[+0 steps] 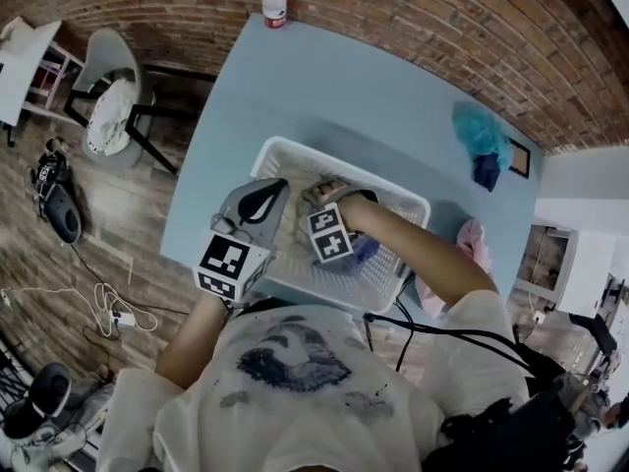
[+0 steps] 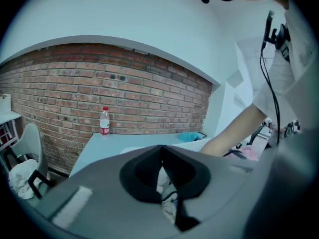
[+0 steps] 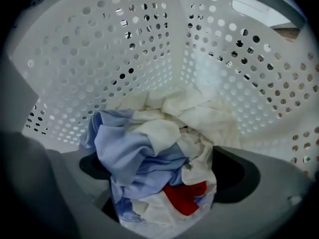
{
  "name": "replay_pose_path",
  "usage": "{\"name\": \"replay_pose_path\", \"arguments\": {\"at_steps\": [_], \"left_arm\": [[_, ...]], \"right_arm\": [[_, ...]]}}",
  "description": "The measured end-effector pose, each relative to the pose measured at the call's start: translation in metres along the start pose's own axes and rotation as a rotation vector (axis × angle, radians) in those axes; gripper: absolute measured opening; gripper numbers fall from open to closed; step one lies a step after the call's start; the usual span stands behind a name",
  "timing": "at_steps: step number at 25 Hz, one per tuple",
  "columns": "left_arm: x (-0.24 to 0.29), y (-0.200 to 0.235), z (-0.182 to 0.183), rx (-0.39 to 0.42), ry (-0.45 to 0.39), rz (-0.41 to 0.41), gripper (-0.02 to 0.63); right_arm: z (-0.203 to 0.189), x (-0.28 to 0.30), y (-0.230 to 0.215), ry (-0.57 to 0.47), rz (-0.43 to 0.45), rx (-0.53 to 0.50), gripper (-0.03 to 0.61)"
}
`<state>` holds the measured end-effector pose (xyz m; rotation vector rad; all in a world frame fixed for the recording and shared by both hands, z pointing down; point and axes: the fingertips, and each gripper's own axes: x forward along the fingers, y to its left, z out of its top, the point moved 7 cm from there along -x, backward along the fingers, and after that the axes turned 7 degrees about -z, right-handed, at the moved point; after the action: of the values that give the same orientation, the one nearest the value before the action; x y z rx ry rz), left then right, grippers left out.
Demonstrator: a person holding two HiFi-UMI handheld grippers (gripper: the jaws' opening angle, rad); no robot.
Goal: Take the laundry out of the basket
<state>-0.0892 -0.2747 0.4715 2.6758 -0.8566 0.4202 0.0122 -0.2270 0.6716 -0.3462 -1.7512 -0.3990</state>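
Observation:
A white perforated laundry basket [image 1: 282, 151] stands on the light blue table [image 1: 344, 77] in the head view. My right gripper [image 1: 328, 195] reaches down inside it. In the right gripper view its jaws are shut on a bunched garment [image 3: 142, 158] of pale blue, white and red cloth. More white laundry [image 3: 199, 111] lies behind it against the basket wall [image 3: 149, 49]. My left gripper [image 1: 279, 189] hovers at the basket's left rim. Its jaw tips meet [image 2: 160, 151] with nothing between them.
A water bottle [image 1: 274, 1] [image 2: 104, 121] stands at the table's far edge by the brick wall. A teal cloth [image 1: 480, 131] and a dark blue one [image 1: 486, 170] lie far right, a pink cloth [image 1: 474, 239] right of the basket. A chair [image 1: 113, 96] stands left.

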Motion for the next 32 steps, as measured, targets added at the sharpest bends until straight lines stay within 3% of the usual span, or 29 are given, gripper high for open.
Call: {"name": "replay_pose_path", "arguments": {"at_steps": [16,26,32], "left_arm": [[-0.011,0.004,-0.01,-0.017,-0.001,0.035,-0.009],[-0.021,0.003,-0.012,-0.036,-0.025,0.039,-0.009],[-0.023,0.002,-0.011,-0.036,-0.044,0.039,-0.009]], "right_arm": [[0.0,0.03,0.003,-0.001,0.094,0.011,0.577],[0.006,0.018,0.026,0.01,0.195,-0.038,0.287],[0.005,0.004,0.034,0.0,0.199,-0.064,0.195]]}}
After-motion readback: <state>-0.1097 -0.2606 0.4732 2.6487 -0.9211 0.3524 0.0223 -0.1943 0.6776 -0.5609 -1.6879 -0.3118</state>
